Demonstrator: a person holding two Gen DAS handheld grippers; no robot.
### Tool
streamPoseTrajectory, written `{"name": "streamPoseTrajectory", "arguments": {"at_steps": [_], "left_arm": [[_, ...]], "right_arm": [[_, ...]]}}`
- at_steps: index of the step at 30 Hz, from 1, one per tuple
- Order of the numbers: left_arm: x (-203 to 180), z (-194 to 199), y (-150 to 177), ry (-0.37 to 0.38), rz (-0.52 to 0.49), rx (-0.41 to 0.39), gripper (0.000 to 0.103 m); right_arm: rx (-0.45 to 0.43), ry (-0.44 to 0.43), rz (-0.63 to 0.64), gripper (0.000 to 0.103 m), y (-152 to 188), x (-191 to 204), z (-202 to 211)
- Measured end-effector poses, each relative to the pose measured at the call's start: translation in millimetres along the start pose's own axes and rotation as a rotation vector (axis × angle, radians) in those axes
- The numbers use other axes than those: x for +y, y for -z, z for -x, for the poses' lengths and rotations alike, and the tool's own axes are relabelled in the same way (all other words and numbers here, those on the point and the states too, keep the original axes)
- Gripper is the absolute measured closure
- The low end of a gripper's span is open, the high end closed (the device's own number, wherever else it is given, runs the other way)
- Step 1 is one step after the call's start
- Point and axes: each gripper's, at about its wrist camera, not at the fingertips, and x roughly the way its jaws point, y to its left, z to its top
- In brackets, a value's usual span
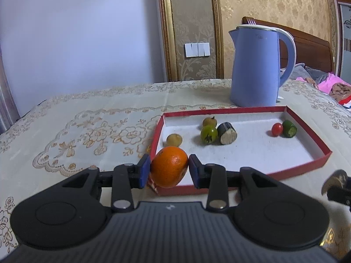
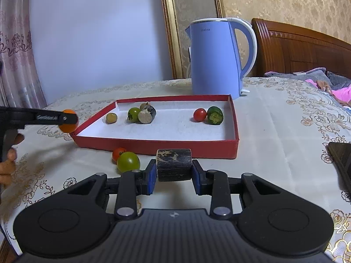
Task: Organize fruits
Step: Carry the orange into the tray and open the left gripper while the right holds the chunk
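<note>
The left gripper (image 1: 169,171) is clamped on an orange (image 1: 169,167), its blue pads pressing the fruit's two sides, and holds it off the cloth at the near left corner of a shallow red box (image 1: 307,170) with a white floor. The right gripper (image 2: 174,168) grips a dark, stubby cylindrical piece (image 2: 174,164) with a mottled pale top face, pads tight on both ends, just in front of the box's near wall. On the tablecloth (image 2: 274,131) just left of that piece lie a green tomato (image 2: 128,161) and a red cherry tomato (image 2: 118,153), touching each other and outside the box. Inside the box, at the left end, a small yellow-brown round fruit (image 2: 111,118) sits alone; near it a green tomato (image 2: 133,114), a cut dark piece with a pale face (image 2: 146,115) and another small brownish fruit (image 2: 144,105) are bunched together. Toward the right end a red cherry tomato (image 2: 199,115) rests against a cut dark-green piece (image 2: 215,115). Behind the box stands a blue electric kettle (image 2: 216,59) on the embroidered cloth. In the right wrist view, the left gripper with the orange appears at the left edge, with a person's fingers (image 2: 9,153) on its handle. A wooden headboard (image 2: 307,50) and bedding lie beyond the table on the right.
</note>
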Motion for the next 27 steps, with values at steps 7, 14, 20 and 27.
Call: {"name": "streamPoseTrajectory", "arguments": {"at_steps": [7,14,20,27], "left_arm": [[-16.2,-16.8,-14.2,-0.012,-0.012,0.003,0.068],[-32.9,-30.8,-23.3,-0.002,-0.026,0.014,0.068],[-43.0,-42.3,-27.9,-0.008,-0.036,0.026,0.068],[-49.8,-62.3,-33.4,-0.025,-0.044,0.05,0.068]], "right_arm": [[-0.008,-0.005,0.002,0.071,0.4,0.2,3.6],[-0.009,-0.011,0.005,0.071,0.7,-0.4,4.6],[-0.011,-0.014,0.002,0.071,0.7,-0.8,6.0],[-0.014,-0.022,0.006,0.071,0.9,-0.3,8.7]]}}
